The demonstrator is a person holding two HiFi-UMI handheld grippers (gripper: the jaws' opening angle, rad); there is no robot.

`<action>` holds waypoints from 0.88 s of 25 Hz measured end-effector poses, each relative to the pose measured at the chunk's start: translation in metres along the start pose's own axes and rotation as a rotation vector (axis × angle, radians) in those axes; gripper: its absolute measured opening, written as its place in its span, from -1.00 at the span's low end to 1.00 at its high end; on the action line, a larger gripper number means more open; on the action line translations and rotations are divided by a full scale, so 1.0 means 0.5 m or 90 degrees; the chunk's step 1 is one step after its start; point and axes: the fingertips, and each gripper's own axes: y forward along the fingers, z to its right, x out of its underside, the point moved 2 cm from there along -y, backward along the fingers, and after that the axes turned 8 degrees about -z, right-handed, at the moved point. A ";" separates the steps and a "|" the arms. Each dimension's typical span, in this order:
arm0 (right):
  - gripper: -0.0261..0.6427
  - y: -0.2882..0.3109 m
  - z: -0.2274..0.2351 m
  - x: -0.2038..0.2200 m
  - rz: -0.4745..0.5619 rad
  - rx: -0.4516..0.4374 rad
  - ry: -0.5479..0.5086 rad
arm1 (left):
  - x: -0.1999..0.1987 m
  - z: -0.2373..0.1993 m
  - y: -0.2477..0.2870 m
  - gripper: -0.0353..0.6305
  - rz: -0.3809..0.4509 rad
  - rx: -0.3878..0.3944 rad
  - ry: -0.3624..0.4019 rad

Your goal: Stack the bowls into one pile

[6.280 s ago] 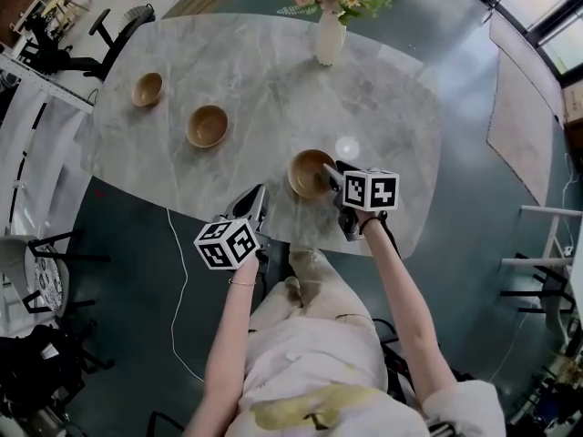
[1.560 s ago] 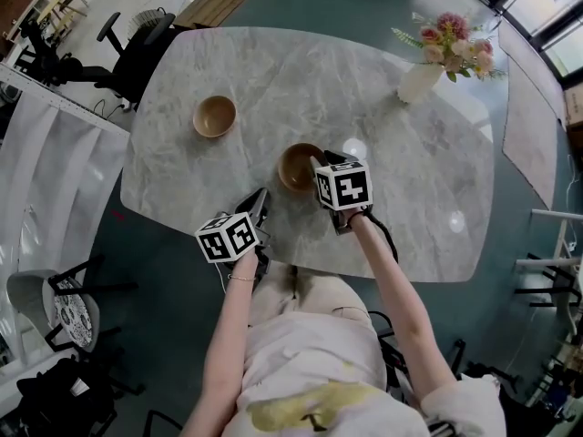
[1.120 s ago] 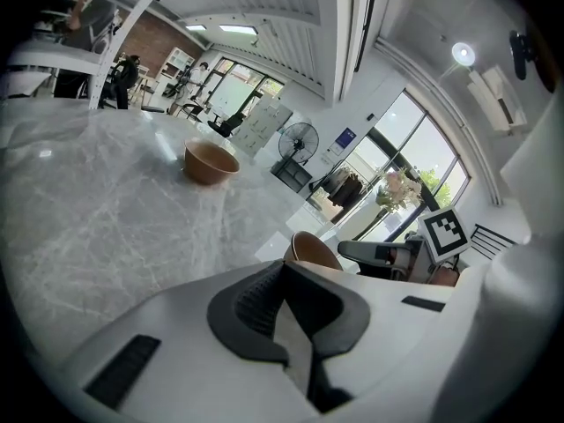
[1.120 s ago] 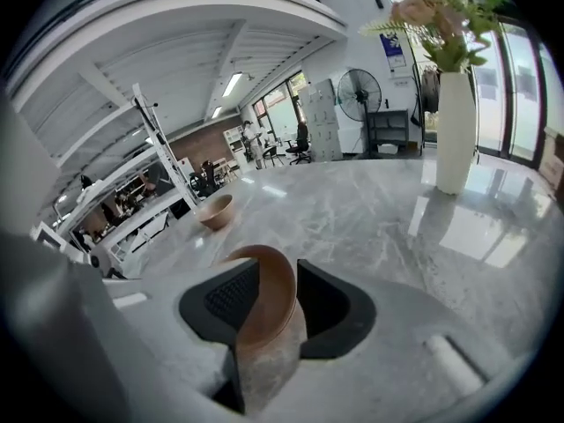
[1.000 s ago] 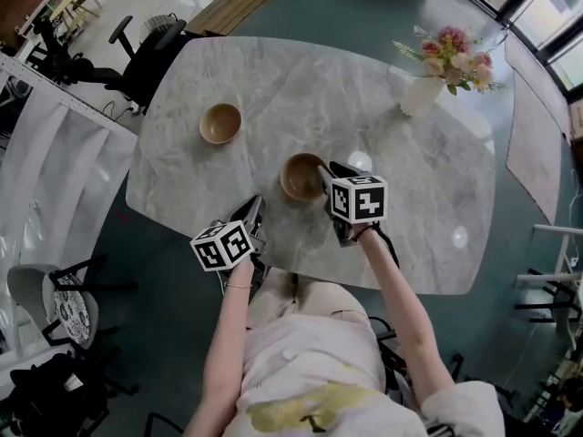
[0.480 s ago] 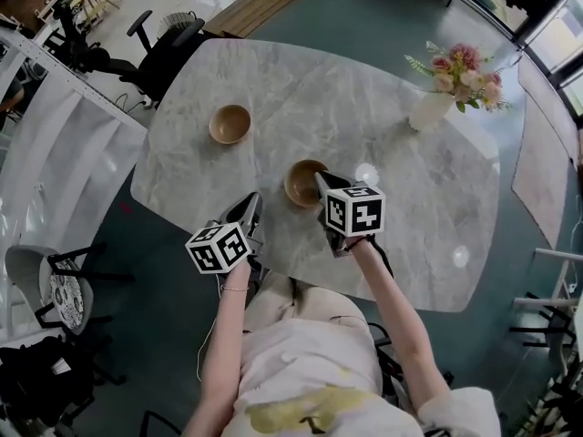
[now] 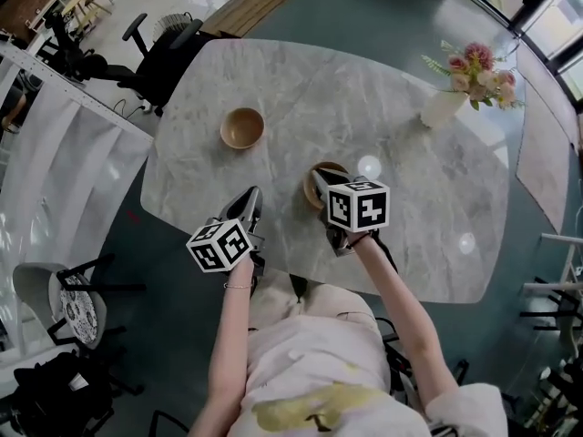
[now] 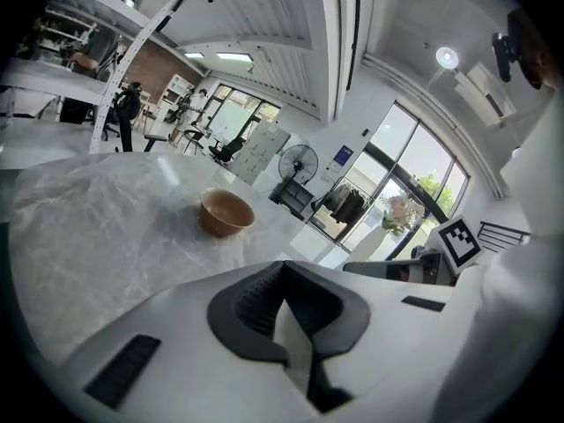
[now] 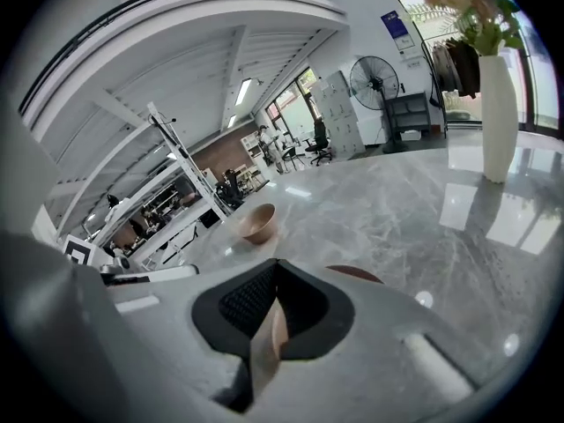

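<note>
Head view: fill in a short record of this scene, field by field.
table: grey marble top
far bowl: upright, standing alone
near bowl: by the table's near edge, at the right gripper
right gripper: jaws shut on near bowl's rim
left gripper: jaws together, nothing between them
vase: white, with flowers, far right
</note>
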 end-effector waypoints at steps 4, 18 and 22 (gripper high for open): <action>-0.90 0.047 -0.031 -0.027 0.011 0.006 0.034 | -0.039 -0.049 0.004 -0.89 -0.019 0.014 0.012; -0.90 0.209 -0.079 -0.132 0.095 0.042 0.172 | -0.129 -0.186 0.034 -0.89 -0.094 0.068 0.053; -0.87 0.242 -0.071 -0.150 0.102 0.054 0.185 | -0.136 -0.208 0.049 -0.89 -0.112 0.075 0.055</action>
